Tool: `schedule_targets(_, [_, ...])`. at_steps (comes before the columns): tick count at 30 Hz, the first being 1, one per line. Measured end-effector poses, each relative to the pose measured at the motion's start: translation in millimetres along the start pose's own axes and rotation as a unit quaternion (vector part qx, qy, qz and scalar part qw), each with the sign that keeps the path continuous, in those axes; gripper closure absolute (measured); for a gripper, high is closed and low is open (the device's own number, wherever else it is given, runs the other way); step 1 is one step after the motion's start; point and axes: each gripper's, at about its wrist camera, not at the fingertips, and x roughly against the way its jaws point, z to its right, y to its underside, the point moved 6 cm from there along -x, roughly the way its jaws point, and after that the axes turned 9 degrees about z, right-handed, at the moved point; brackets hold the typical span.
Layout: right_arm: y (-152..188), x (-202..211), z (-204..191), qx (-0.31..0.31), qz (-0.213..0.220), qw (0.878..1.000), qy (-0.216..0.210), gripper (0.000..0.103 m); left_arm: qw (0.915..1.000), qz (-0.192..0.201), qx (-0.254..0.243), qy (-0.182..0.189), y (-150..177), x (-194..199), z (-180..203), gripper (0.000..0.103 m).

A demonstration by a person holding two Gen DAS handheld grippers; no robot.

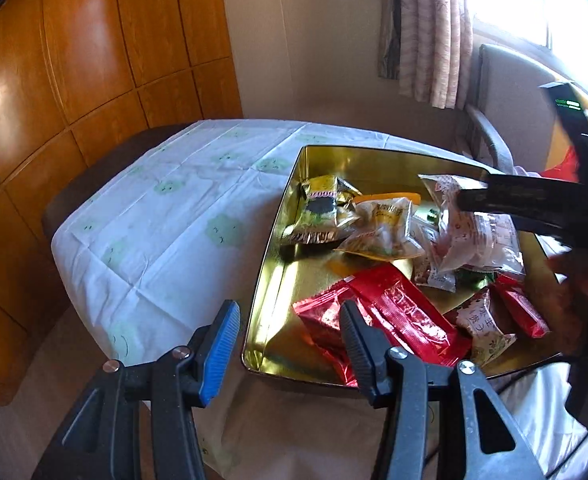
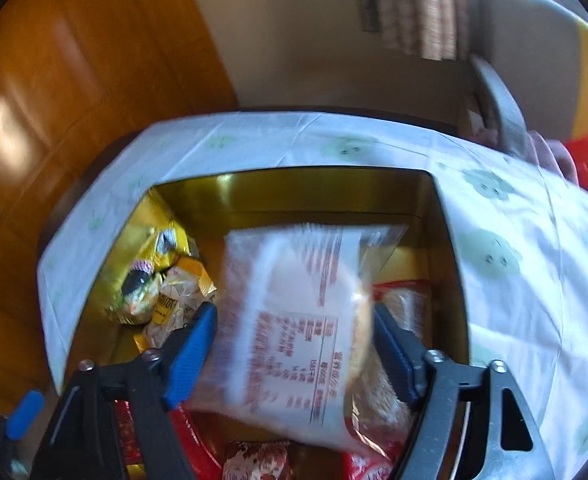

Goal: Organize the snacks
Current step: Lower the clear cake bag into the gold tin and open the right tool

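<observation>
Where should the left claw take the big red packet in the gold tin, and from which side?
Grip the red packet across its narrow width near the middle. It is long and flat and lies slanted on another red wrapper, so its long edges are free. Come from above, from the near rim of the tin, where the open left claw hovers. The ends look crimped and thin, probably slippery.

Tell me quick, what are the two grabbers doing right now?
Left gripper: open, holding nothing.
Right gripper: open; the blurred white packet is between its jaws but looks loose.
</observation>
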Motion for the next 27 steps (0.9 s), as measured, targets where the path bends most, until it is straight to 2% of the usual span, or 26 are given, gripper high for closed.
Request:
schedule_targets(3, [5.8,17.5,7.8,-0.018,0.016,1.0,-0.009,0.021,0.9999,-0.004,0.011,0.008,2.5,-1.7,0.4,0.05])
schedule_targets(6, [12.8,30.1,10.5,-0.009,0.012,1.0,-0.018,0.023,0.9997,0.001,0.018,0.016,2.4,0.5,0.8,0.05])
schedule_targets(7, [14.9,33.5,9.6,0.005,0.011,1.0,-0.016,0.031,0.9996,0.003,0.019,0.019,1.8,1.3,1.5,0.05])
schedule_targets(8, [17.8,35.7,7.6,0.02,0.008,1.0,-0.017,0.044,0.9995,0.004,0.022,0.021,1.3,2.4,1.9,0.05])
schedule_targets(9, [20.0,35.5,5.0,0.032,0.001,0.999,-0.02,0.05,0.9994,0.006,0.025,0.023,0.8,3.5,2.3,0.05])
schedule_targets(13, [16.1,25.1,-5.3,0.045,-0.008,0.998,-0.03,0.06,0.999,0.011,0.028,0.032,-1.4,9.3,4.8,0.05])
schedule_targets(16, [2.1,8.6,-15.0,0.056,-0.011,0.998,-0.025,0.059,0.9992,0.01,0.025,0.031,-1.8,12.4,5.7,0.05])
schedule_targets(18, [-7.1,1.2,-18.4,0.05,-0.006,0.998,-0.026,0.055,0.9993,0.007,0.022,0.028,-1.3,13.3,6.2,0.05])
schedule_targets(21, [-14.7,5.7,-18.1,0.033,0.013,0.999,-0.038,0.052,0.9994,0.0,0.021,0.027,0.5,14.1,6.6,0.05])
schedule_targets(23, [-11.7,19.6,-15.7,0.02,0.032,0.998,-0.046,0.044,0.9993,-0.002,0.023,0.03,1.3,14.2,7.4,0.05])
schedule_targets(27, [7.4,48.5,-15.8,0.039,0.057,0.997,-0.025,0.031,0.9992,-0.006,0.026,0.031,3.9,15.7,9.9,0.05])
